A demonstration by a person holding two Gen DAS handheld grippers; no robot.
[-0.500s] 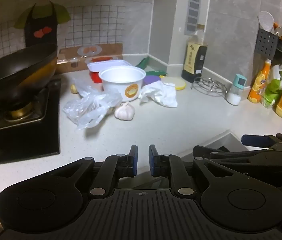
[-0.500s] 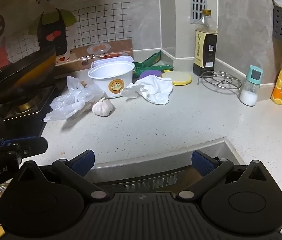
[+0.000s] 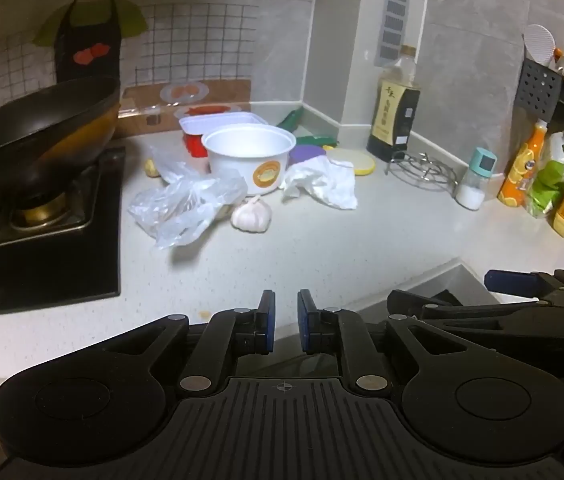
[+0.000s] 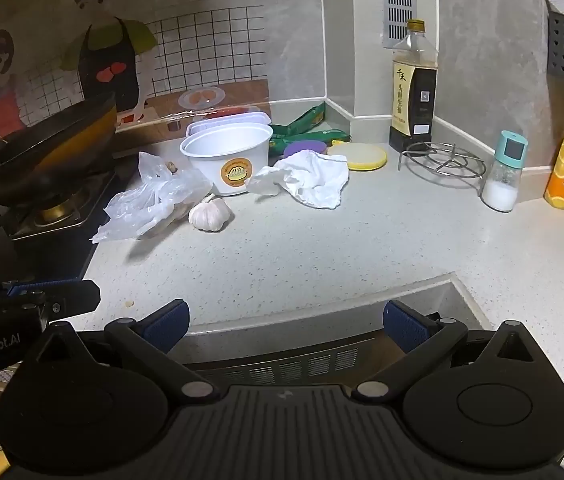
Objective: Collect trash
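Across the counter [image 4: 322,248] we see the crumpled plastic bag [image 4: 150,204] well beyond both grippers: left gripper [image 3: 285,320] nearly closed on nothing, right gripper [image 4: 286,326] spread wide.

Dim, warm light — fisheye-bent edges.

You are looking at a speckled, matt stone-like worktop [image 4: 322,248]. A thin clear plastic bag [image 4: 150,204] is lying crinkled and glossy; the white tub [image 4: 228,156] is showing smooth plastic; the trivet [image 4: 442,162] is gleaming as bare wire metal; the wok [image 3: 38,128] is looking dark and matt.
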